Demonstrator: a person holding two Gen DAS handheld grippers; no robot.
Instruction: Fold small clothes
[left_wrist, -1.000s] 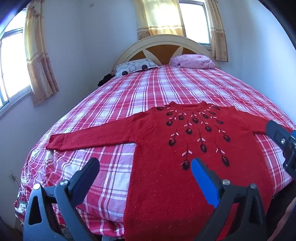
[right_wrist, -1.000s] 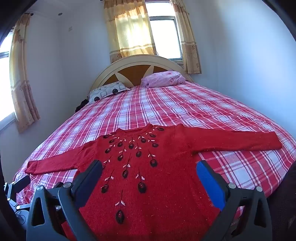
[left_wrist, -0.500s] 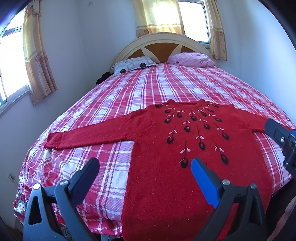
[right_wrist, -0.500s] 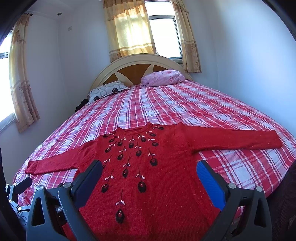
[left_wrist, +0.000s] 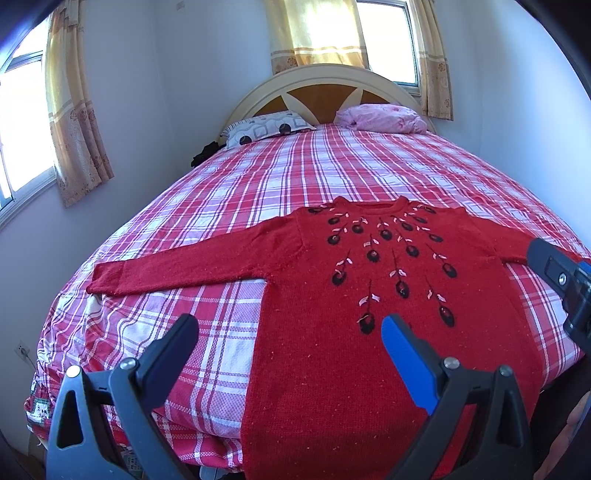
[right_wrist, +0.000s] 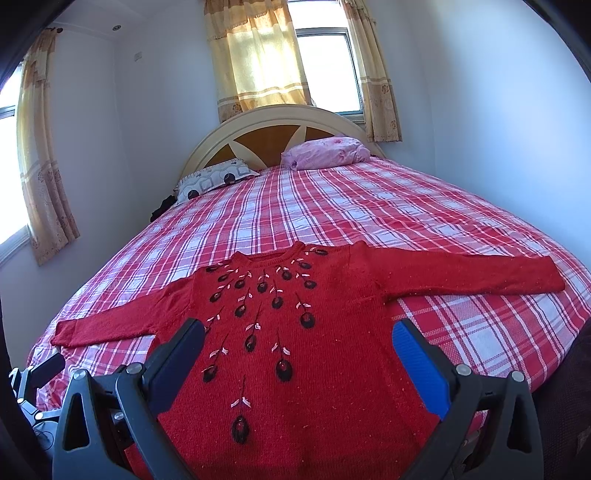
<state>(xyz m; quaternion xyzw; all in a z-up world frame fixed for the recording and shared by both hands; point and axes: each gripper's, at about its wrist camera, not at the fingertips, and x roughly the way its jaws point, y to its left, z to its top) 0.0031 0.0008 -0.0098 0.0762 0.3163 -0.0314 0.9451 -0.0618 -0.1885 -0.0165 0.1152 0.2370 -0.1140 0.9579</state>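
While both tools hang above the foot of the bed, a red sweater lies spread face up on the red-and-white checked cover, neckline toward the headboard and hem draped over the bed's near edge. Both sleeves are stretched out sideways: in the left wrist view one sleeve runs flat toward the left side of the bed, and in the right wrist view the other sleeve runs toward the right side. Dark embroidered motifs with pale leaves fan down from the collar across the chest.

Left tool: jaws spread wide, holding nothing, positioned over the sweater's left flank and the bare cover beside it, clear of the fabric. Right tool: jaws likewise spread wide, empty, centred over the lower body of the sweater (contact with the knit is not evident). Part of the right tool shows at the right margin of the left wrist view; part of the left tool shows at the lower left of the right wrist view.

At the head of the bed, a patterned pillow lies left and a pink pillow right. Curtained windows stand behind the headboard and on the left wall
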